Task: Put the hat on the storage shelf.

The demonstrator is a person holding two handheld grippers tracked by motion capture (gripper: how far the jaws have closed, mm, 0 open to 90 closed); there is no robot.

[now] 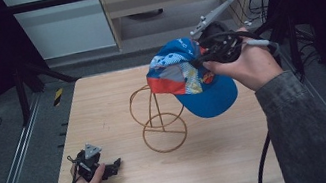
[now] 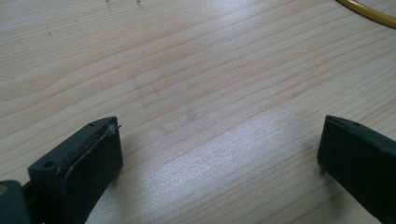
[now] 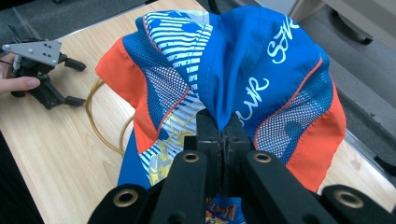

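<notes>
From above, a blue, orange and white cap [image 1: 192, 79] hangs in the air over the far right of a wooden table [image 1: 103, 112], above and right of a wire stand [image 1: 158, 117]. The right gripper [image 1: 210, 52] pinches it. Its print is too small to read here. The left gripper [image 1: 113, 167] rests near the table's near-left edge, with bare wood all around.

The left gripper's own view shows its jaws wide apart over bare wood, holding nothing.

In the right gripper's view, the jaws are clamped tight on a fold of the cap's blue crown. White letters on the cloth read partly "SUR".
</notes>
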